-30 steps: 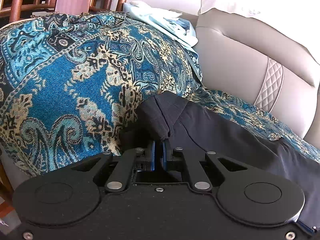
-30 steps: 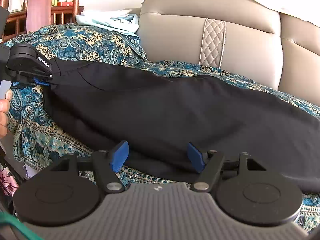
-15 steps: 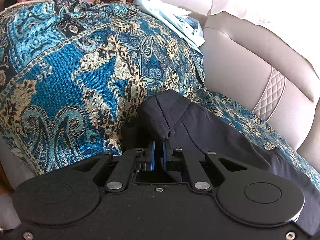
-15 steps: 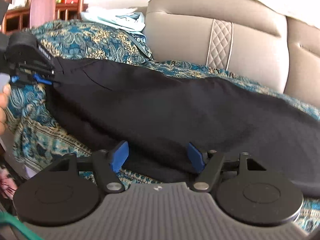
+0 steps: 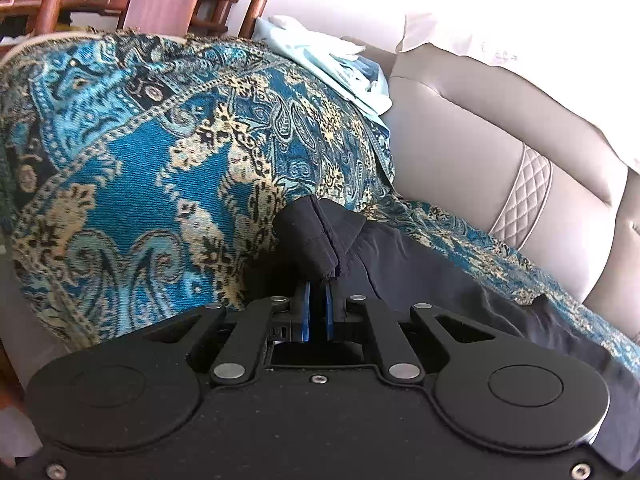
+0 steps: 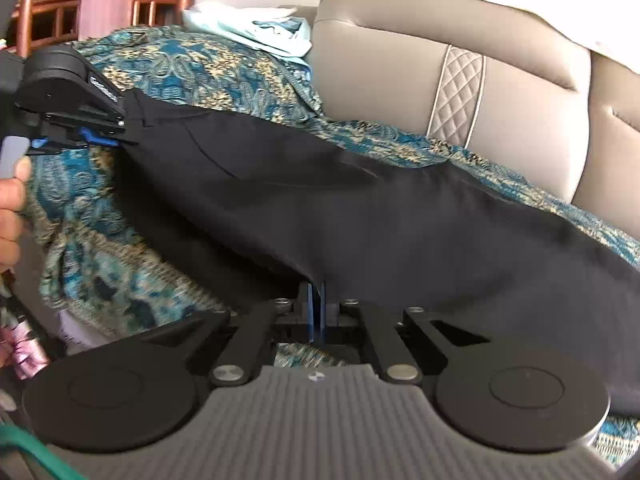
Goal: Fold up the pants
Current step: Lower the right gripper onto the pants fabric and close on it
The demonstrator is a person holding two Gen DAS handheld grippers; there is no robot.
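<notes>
Black pants lie stretched across the seat of a sofa draped in a blue paisley throw. My left gripper is shut on a bunched corner of the black pants near the armrest; the right wrist view shows this left gripper at the far left, with a hand behind it. My right gripper is shut on the near edge of the pants, its blue pads pinching the cloth, which rises slightly at that spot.
The beige leather sofa back with a quilted stripe runs behind the pants. Light blue folded clothes rest on top of the armrest. Wooden chairs stand beyond the sofa's end.
My right gripper's jaws, wide apart before, have closed on the near edge of the pants. The left gripper keeps its grip on the corner and has barely shifted.
</notes>
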